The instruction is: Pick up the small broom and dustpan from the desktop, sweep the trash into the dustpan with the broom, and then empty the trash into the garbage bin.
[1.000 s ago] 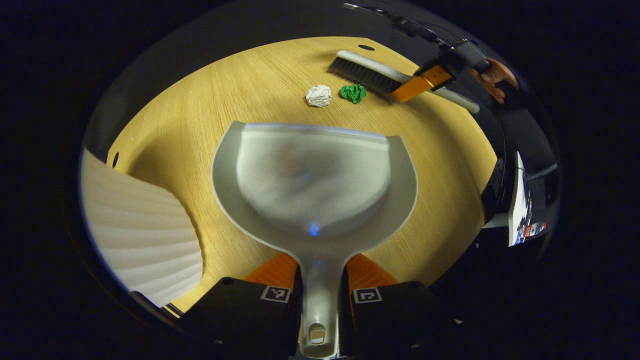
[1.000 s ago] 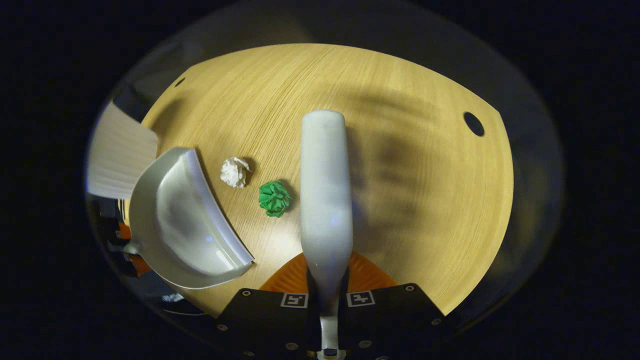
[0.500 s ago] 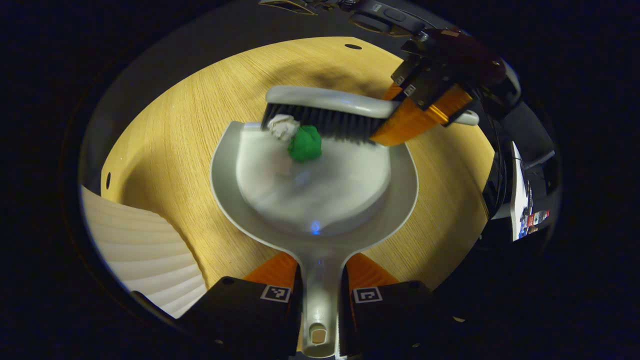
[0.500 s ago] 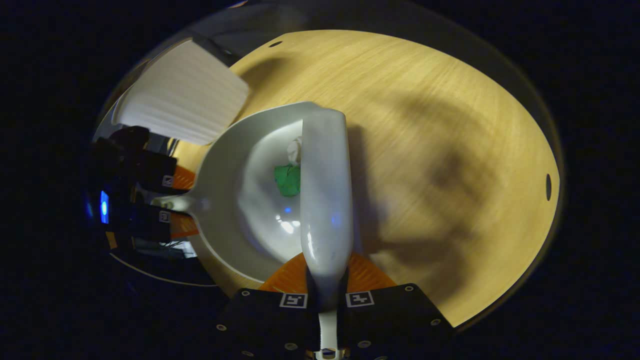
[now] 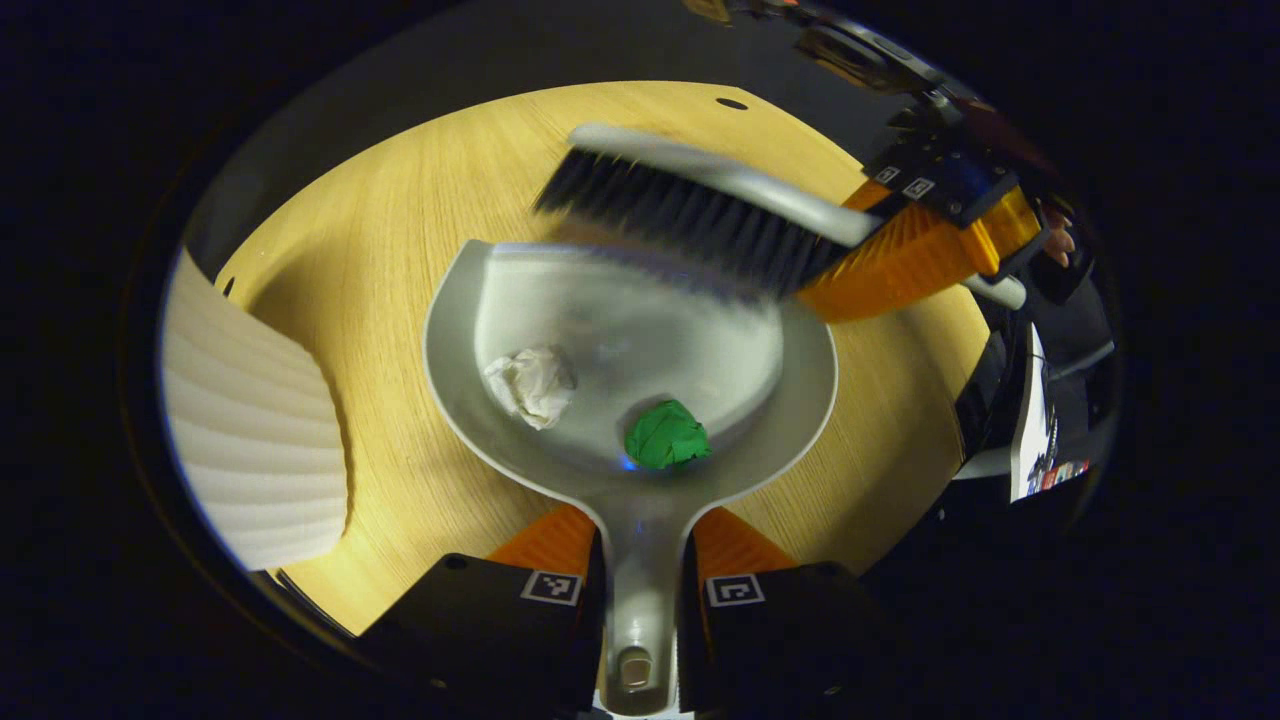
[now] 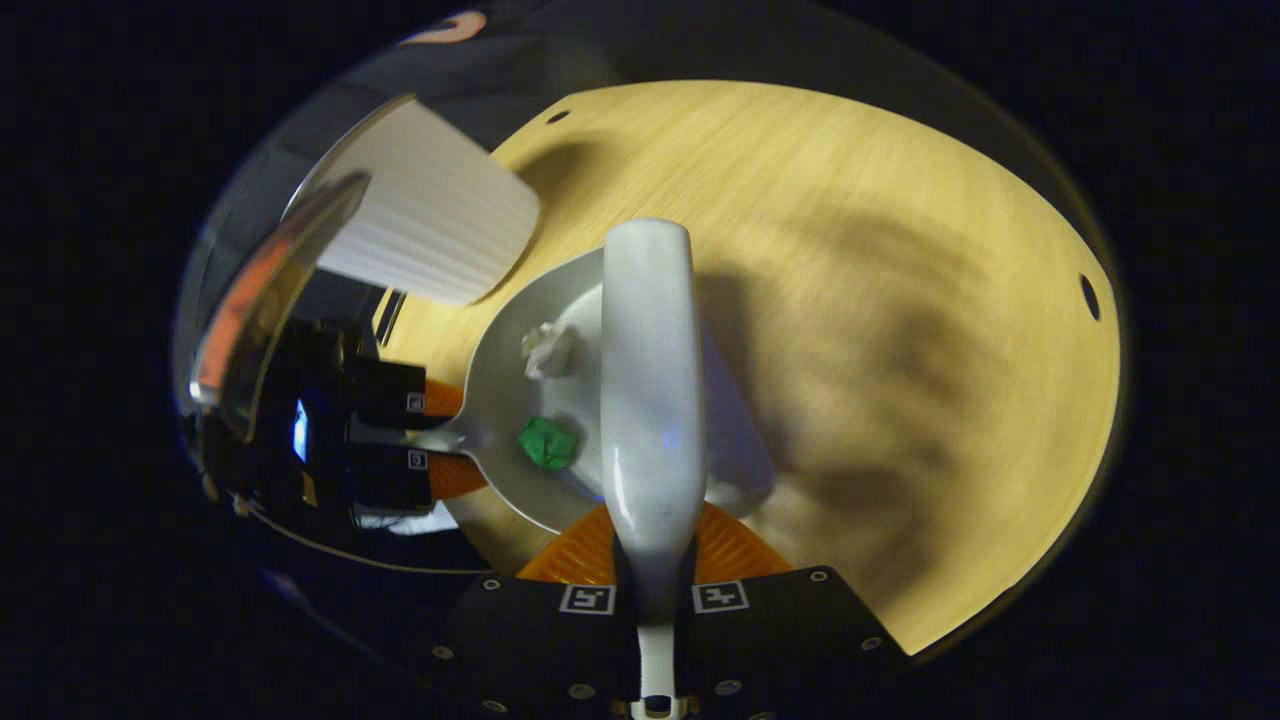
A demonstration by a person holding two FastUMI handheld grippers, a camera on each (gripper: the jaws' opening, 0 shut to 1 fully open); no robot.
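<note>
- The left gripper (image 5: 640, 545) is closed on the handle of the dustpan (image 5: 800, 380), one finger pressed to each side, in the left gripper view.
- The dustpan lies over the wooden desktop (image 5: 400, 230) with its open lip pointing away from that gripper.
- A white paper ball (image 5: 532, 383) sits in the left part of the pan; a green paper ball (image 5: 667, 436) sits deeper, near the handle end. The two are apart.
- The right gripper (image 6: 655, 560) is clamped on the broom (image 6: 648, 380), whose pale back runs straight ahead in the right gripper view.
- In the left gripper view the broom's dark bristles (image 5: 690, 225) hang above the pan's far lip, blurred; whether they touch it cannot be told.
- In the right gripper view the pan is partly hidden under the broom, both paper balls just left of it.
- A white ribbed bin (image 5: 250, 420) stands just left of the dustpan.
</note>
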